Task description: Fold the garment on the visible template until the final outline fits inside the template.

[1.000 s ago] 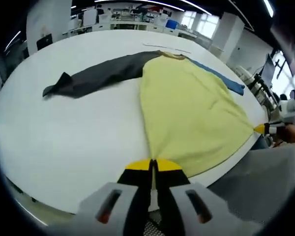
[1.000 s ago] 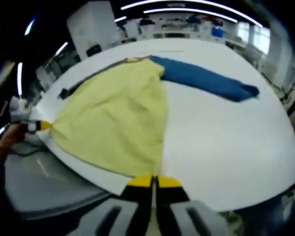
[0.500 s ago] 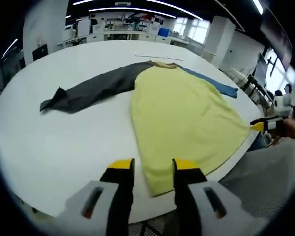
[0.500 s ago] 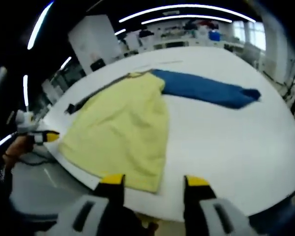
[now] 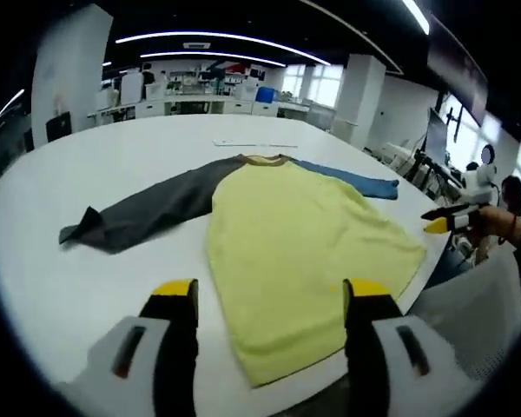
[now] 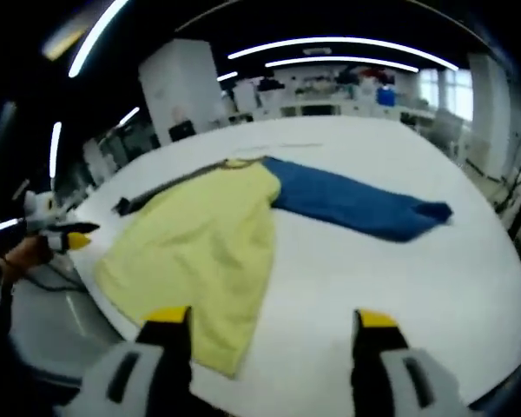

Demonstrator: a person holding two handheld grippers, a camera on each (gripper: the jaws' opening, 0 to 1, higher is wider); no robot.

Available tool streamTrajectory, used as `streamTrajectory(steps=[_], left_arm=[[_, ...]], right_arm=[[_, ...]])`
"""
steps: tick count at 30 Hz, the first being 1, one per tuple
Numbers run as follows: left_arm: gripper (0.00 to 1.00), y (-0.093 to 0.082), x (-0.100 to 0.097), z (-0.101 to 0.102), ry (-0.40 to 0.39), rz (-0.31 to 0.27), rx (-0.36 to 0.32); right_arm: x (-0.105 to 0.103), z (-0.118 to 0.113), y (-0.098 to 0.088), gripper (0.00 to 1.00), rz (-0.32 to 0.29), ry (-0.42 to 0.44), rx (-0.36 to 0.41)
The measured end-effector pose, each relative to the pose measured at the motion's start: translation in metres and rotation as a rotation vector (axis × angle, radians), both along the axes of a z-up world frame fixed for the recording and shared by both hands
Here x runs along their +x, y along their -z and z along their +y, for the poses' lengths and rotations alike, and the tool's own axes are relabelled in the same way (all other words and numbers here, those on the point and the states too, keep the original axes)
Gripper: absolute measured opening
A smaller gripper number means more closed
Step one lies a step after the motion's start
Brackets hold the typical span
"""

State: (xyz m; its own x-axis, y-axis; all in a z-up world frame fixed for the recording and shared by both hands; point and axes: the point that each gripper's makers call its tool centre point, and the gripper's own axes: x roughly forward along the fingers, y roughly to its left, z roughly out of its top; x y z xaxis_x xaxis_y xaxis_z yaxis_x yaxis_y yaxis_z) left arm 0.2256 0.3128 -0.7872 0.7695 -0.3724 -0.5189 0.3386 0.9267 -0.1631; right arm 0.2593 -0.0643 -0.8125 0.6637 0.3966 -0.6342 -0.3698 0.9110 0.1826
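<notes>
Garment (image 5: 304, 239) is spread flat on the white counter (image 5: 87, 174), its yellow body lying near the counter's close edge with the hem corners just inside that edge. A dark grey sleeve (image 5: 139, 213) is stretched out to one side and a blue sleeve (image 6: 356, 204) to the other, each lying flat on bare counter. Wide open counter surface is seen around both sleeves and beyond the collar (image 5: 260, 160). A thin pale strip (image 5: 253, 144) lies on the counter past the collar, apart from the garment; whether it belongs to a template cannot be told.

The left gripper (image 5: 273, 300) is held above the hem with its fingers (image 5: 175, 300) wide apart and nothing between them. The right gripper (image 6: 272, 326) is likewise spread wide and empty, over the other hem corner. The right gripper is also seen at the right side of the left gripper view, and the left at the left side of the right gripper view.

A second ago both pairs of fingers were clamped on the hem corners; half a second ago they were partly opened, and the cloth is now released and lying loose.
</notes>
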Motion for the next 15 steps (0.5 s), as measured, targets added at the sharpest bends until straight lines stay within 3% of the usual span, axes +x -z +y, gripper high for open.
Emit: streamTrajectory(steps=[11,15], left_arm=[[0.87,-0.006,0.001,-0.006,0.008,-0.026,0.006],[0.90,-0.010,0.001,-0.008,0.011,-0.050,0.005]], right_arm=[[0.045,-0.043,-0.010,0.78,-0.047,0.071,-0.023],[0.058,-0.056,-0.013,0.78,-0.059,0.089,-0.033]])
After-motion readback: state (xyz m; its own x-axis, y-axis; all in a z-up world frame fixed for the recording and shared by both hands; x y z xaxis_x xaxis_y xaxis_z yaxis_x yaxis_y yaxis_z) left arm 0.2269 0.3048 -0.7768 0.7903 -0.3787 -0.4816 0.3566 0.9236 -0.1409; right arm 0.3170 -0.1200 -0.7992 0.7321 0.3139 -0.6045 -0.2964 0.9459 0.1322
